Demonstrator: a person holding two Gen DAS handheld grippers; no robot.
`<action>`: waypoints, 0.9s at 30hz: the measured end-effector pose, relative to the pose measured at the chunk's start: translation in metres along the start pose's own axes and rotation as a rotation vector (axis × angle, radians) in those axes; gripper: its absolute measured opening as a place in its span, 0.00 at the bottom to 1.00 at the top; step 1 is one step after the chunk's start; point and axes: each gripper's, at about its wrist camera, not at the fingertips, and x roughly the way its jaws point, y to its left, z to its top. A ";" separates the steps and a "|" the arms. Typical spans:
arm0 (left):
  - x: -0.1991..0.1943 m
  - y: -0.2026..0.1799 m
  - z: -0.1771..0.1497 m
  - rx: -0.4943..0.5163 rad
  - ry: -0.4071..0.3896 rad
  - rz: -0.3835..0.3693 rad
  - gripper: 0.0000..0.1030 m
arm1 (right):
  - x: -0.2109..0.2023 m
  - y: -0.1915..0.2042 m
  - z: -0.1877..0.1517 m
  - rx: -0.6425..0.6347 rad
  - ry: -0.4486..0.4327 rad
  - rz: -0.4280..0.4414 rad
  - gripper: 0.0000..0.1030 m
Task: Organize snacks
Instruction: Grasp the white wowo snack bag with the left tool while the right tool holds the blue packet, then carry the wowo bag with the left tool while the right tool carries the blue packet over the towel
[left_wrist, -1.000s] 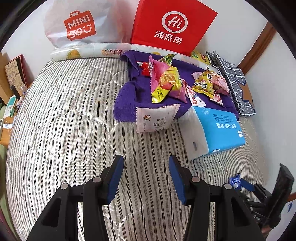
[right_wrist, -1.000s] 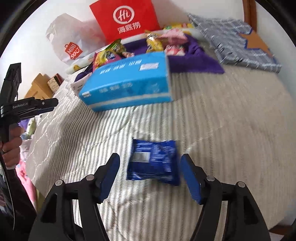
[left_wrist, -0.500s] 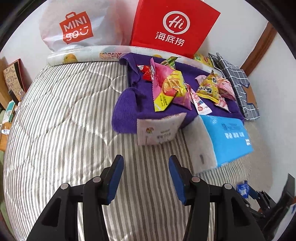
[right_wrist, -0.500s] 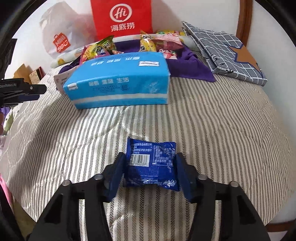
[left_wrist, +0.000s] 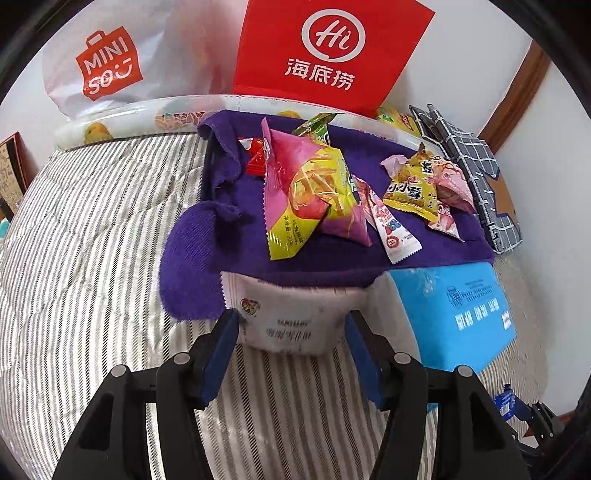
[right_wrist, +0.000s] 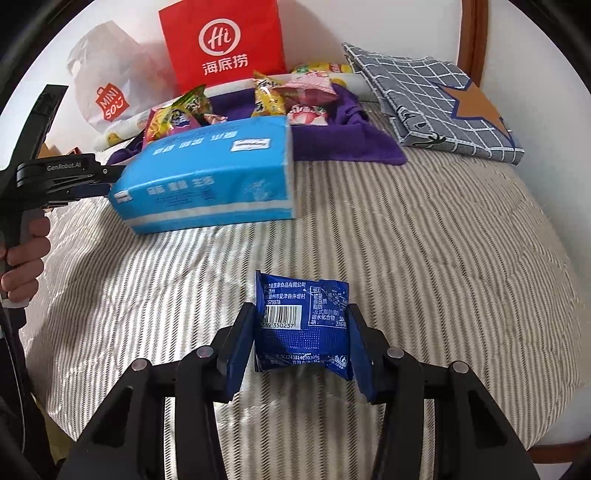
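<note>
Striped quilted bedding (right_wrist: 424, 236) spreads under both tools. Right gripper (right_wrist: 301, 343) has its blue pads pressed on the sides of a crinkly dark-blue foil snack packet (right_wrist: 304, 325), barcode up; its jaws have just been closing, where a second ago they stood apart with the packet lying loose between them. Left gripper (left_wrist: 290, 350) has moved in from bare mattress to a flat white packet (left_wrist: 291, 314) at the edge of a fuzzy purple towel (left_wrist: 207, 236); its jaws have just been opening and now straddle the packet, though I cannot tell whether the pads touch it. Beyond lie glossy snack bags (left_wrist: 314, 184), a soft blue tissue pack (left_wrist: 461, 314), a checked grey cloth (right_wrist: 424, 96) and a red paper bag (left_wrist: 332, 51). Only the right view shows the hand (right_wrist: 24, 254) gripping the left tool's handle.
</note>
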 end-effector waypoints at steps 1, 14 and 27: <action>0.001 -0.001 0.001 -0.004 -0.001 0.004 0.57 | 0.001 -0.001 0.001 0.001 0.000 0.000 0.47; 0.019 -0.004 0.000 0.001 0.036 0.035 0.67 | 0.007 -0.002 0.003 -0.006 0.006 0.004 0.47; -0.010 0.001 -0.023 -0.013 0.043 -0.038 0.45 | -0.007 -0.002 0.000 0.001 -0.022 -0.008 0.47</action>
